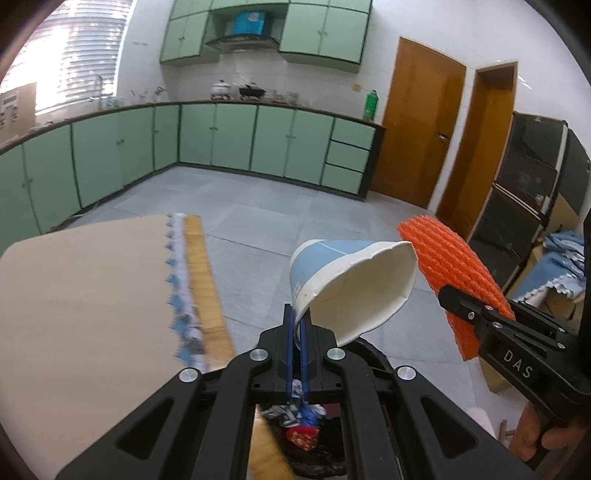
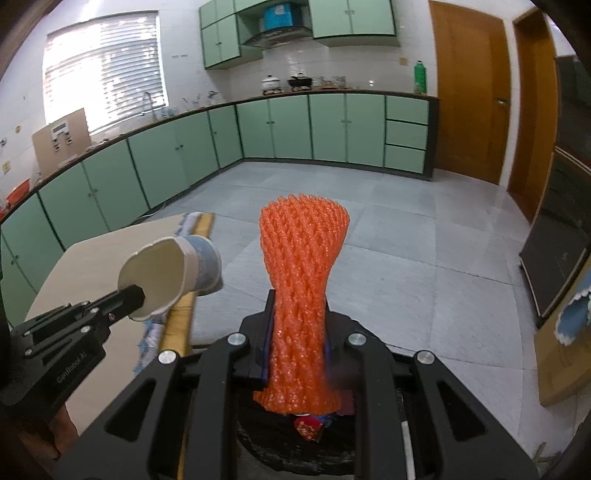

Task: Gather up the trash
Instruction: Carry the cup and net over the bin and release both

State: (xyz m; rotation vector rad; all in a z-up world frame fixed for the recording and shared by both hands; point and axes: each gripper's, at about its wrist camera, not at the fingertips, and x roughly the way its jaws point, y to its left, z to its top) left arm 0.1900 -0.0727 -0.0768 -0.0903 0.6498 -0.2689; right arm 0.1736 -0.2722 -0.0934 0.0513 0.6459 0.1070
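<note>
Both tools angle downward: left tool (image 1: 297,332) pinches paper cup (image 1: 351,284), right tool (image 2: 295,347) clamps orange net (image 2: 301,280).

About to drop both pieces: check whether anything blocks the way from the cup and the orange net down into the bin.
Nothing visible does. The paper cup in the left tongs and the orange foam net in the right tongs hang above the open black-lined bin.

Pale green base cabinets (image 2: 155,162) under a dark countertop run along the left and back walls, with matching green wall cupboards (image 2: 351,18) at the top centre. A bright window with horizontal blinds (image 2: 103,74) fills the upper left — daylight floods in. Two brown wooden doors (image 2: 469,92) stand at right; grey floor tiles (image 2: 424,258) spread below.
</note>
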